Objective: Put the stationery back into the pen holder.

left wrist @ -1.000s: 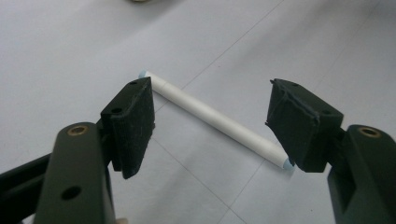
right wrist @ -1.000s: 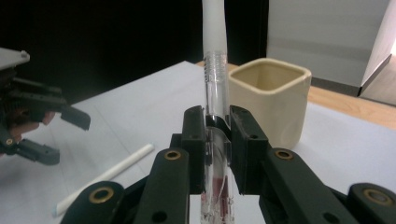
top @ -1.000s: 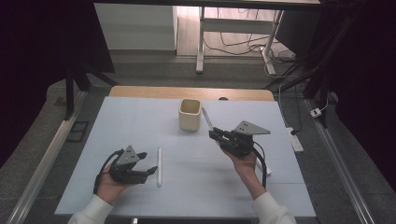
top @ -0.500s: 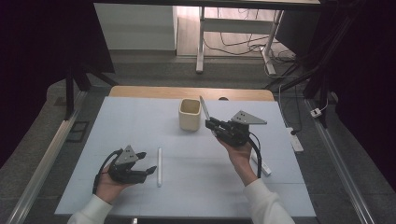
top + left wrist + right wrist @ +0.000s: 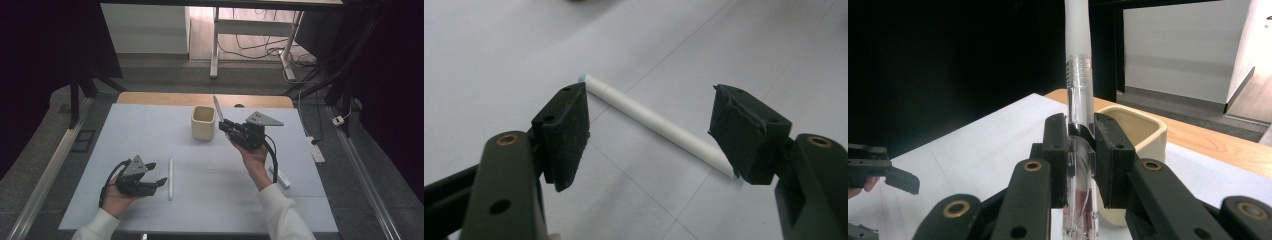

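Observation:
My right gripper (image 5: pixel 226 126) hovers just right of a cream cup (image 5: pixel 203 123), shut on a clear-barrelled pen with a white cap (image 5: pixel 217 106) that stands nearly upright, tilted toward the cup. In the right gripper view the pads (image 5: pixel 1108 150) clamp the pen's barrel (image 5: pixel 1079 95), with the cup (image 5: pixel 1143 131) right behind. My left gripper (image 5: pixel 156 173) rests open at the front left of the table. A white pen (image 5: pixel 170 179) lies flat just beyond its tips. In the left gripper view this pen (image 5: pixel 649 119) lies across the gap between the open jaws, untouched.
Another white pen-like stick (image 5: pixel 280 176) lies on the pale blue mat (image 5: pixel 150 130) beside my right forearm. A wooden table edge (image 5: pixel 160 98) runs behind the mat. A white power strip (image 5: pixel 315 150) lies off the table's right side.
My right gripper has carried the pen up and away from me toward the cup, and the pen now stands steeper. The left gripper and the white pen have stayed put.

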Motion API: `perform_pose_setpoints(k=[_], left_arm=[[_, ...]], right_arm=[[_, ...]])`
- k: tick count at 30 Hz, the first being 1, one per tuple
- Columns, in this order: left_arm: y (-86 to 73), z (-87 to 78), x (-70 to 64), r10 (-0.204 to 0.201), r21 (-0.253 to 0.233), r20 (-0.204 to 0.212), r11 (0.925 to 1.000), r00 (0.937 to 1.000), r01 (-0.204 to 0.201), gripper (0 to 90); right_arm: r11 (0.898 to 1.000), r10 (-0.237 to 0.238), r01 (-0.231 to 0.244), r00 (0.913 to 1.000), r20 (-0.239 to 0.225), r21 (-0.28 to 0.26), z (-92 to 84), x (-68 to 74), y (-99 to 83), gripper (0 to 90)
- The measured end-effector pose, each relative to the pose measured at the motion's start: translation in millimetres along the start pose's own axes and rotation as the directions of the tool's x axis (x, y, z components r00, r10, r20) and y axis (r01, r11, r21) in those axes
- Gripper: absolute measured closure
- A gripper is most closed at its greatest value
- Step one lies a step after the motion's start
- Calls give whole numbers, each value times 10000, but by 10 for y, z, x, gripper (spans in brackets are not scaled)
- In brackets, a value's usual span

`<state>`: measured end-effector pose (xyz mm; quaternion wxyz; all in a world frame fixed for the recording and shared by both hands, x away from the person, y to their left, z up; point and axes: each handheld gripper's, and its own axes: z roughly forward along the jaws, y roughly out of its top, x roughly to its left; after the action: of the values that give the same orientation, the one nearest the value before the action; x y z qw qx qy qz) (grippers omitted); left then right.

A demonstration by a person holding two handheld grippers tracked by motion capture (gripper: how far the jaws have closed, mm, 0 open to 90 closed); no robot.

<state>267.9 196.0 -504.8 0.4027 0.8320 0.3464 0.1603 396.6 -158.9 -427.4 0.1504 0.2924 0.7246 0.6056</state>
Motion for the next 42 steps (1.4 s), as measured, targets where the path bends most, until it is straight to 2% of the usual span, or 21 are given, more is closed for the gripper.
perform_pose_setpoints(k=[23, 42], left_arm=[[-10, 4, 22, -4, 66, -14, 10000, 10000, 4, 320], [-12, 10, 26, -21, 92, -10, 10000, 10000, 21, 320]], right_arm=[[9995, 331, -331, 9994, 139, 12, 347, -99, 85, 766], [9987, 510, -507, 9983, 283, -110, 522, -189, 163, 764]])
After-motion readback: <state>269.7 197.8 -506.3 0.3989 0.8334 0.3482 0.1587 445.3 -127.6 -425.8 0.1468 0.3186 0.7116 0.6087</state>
